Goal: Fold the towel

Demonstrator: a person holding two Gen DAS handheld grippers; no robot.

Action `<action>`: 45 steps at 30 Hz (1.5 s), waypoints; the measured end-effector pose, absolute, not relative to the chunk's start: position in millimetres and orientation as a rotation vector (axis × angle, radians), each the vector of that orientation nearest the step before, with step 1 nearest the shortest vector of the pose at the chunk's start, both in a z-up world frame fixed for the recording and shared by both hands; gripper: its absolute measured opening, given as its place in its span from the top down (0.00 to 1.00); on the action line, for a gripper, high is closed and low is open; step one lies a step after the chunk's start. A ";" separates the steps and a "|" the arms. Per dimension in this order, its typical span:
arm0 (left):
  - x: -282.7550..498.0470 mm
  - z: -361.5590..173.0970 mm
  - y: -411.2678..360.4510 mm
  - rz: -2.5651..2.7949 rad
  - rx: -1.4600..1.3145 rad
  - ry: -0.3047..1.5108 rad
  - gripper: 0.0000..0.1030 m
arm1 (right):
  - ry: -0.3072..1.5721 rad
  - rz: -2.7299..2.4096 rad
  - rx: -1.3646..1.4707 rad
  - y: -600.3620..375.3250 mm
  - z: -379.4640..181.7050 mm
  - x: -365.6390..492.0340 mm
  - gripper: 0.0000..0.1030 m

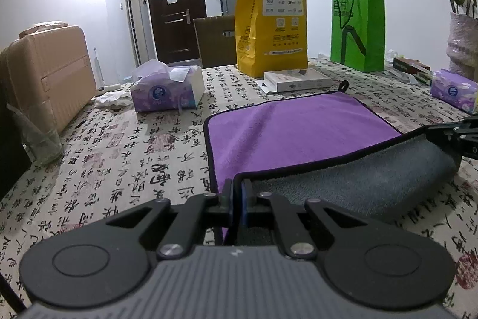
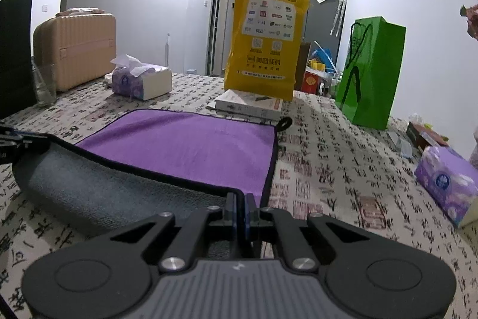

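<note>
A towel [image 1: 298, 130], purple on top and grey underneath with a black hem, lies on the patterned tablecloth. Its near edge is lifted and curled over, showing the grey side [image 1: 352, 181]. My left gripper [image 1: 239, 193] is shut on the near left corner. My right gripper [image 2: 240, 205] is shut on the near right corner of the towel [image 2: 194, 148]. Each gripper shows at the edge of the other view: the right one [image 1: 454, 136] and the left one [image 2: 12, 142]. A black hanging loop [image 2: 283, 123] sits at the far right corner.
Behind the towel stand a white box [image 1: 298, 81], a yellow paper bag [image 1: 270, 17] and a green bag [image 1: 357, 26]. Tissue packs lie at the left [image 1: 167, 93] and right [image 2: 448, 181]. A glass [image 1: 41, 139] and a tan suitcase [image 1: 47, 73] are at the left.
</note>
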State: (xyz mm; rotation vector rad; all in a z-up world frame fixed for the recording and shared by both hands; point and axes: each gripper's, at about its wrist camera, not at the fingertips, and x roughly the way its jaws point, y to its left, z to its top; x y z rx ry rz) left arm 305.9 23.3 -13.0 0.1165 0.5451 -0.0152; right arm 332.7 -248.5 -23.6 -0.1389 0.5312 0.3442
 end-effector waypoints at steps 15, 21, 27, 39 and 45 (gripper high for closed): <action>359.8 -5.1 24.1 -0.023 0.186 0.540 0.94 | 0.512 0.349 -0.175 -241.3 -18.0 379.9 0.95; 385.4 -3.6 26.9 -0.033 0.193 0.561 0.94 | 0.530 0.356 -0.155 -241.5 -20.1 403.6 0.95; 409.9 -4.3 28.7 -0.027 0.201 0.579 0.94 | 0.535 0.360 -0.144 -238.6 -20.3 428.5 0.95; 459.9 -7.1 43.5 -0.024 0.176 0.618 0.94 | 0.528 0.376 -0.171 -225.6 -20.6 479.6 0.95; 493.2 -15.4 48.9 -0.035 0.182 0.652 0.94 | 0.532 0.378 -0.197 -218.8 -25.7 507.1 0.95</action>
